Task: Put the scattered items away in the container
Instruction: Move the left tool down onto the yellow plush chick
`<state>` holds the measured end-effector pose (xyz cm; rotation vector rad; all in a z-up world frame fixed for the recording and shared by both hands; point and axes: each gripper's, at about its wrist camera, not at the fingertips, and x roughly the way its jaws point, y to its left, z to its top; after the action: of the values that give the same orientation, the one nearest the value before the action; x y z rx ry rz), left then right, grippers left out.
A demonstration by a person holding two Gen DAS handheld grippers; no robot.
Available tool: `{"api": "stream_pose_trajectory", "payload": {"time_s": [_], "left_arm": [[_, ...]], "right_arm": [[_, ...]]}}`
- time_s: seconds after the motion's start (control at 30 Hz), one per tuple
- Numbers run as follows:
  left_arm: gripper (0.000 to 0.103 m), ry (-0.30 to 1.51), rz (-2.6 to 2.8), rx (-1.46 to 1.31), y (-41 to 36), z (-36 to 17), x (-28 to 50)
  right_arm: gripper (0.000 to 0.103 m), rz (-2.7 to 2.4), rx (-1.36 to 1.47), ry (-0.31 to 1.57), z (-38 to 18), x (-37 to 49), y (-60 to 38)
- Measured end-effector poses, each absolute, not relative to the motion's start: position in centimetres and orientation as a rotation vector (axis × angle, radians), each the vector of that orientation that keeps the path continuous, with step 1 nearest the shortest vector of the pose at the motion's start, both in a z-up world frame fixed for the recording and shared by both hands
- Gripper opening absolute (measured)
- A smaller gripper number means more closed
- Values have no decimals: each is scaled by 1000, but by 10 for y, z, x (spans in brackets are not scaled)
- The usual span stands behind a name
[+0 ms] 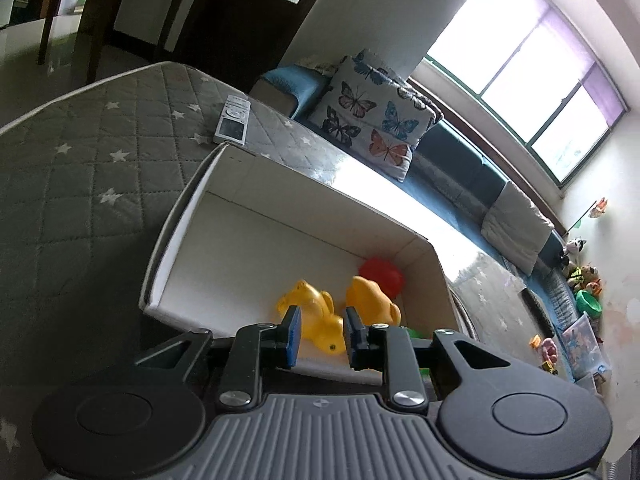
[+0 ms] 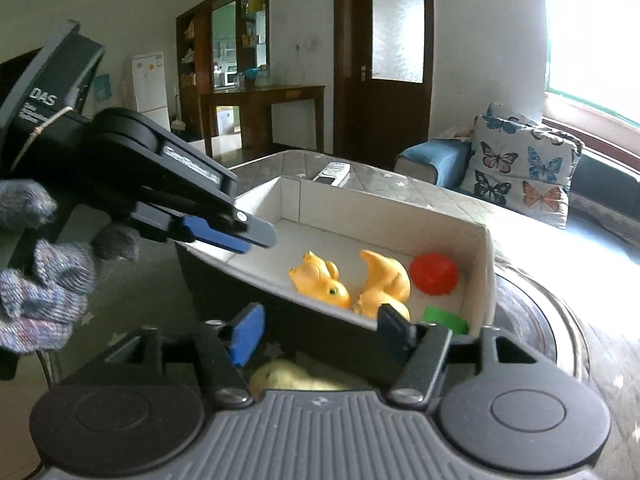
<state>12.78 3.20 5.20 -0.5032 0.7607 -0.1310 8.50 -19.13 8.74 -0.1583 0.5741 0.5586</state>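
- Quilted grey cover (image 1: 80, 168) with stars carries a white box (image 1: 176, 232); a remote (image 1: 233, 120) lies beyond it, a sofa under the window.
- Left wrist view: the left gripper (image 1: 320, 336) hangs over the box's near wall, jaws partly apart, empty. Two yellow toys (image 1: 316, 312) and a red ball (image 1: 382, 274) lie in the box, just past the tips.
- Right wrist view: the right gripper (image 2: 320, 336) stands wider open, holding nothing. A pale yellow toy (image 2: 292, 376) lies outside the box, below the jaws; probably light and soft, best pinched across its body.

Glossy plastic yellow toys (image 2: 322, 282) in a matt, seemingly cardboard box (image 2: 478, 276).
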Motion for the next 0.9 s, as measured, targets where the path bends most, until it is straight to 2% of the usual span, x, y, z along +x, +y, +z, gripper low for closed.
{"api": "stream_pose_trajectory", "payload": {"time_s": [0.4,0.8,0.9], "left_arm": [[27,820,-125,-548,31,23,92],[27,870,-183,-604,16,3,90],[30,872,-191,-617,14,2,93]], "right_arm": [[71,545,-136,656,45,76,-203],[71,591,-148,655,43,53,-198],[71,600,-147,650,44,47,-198]]}}
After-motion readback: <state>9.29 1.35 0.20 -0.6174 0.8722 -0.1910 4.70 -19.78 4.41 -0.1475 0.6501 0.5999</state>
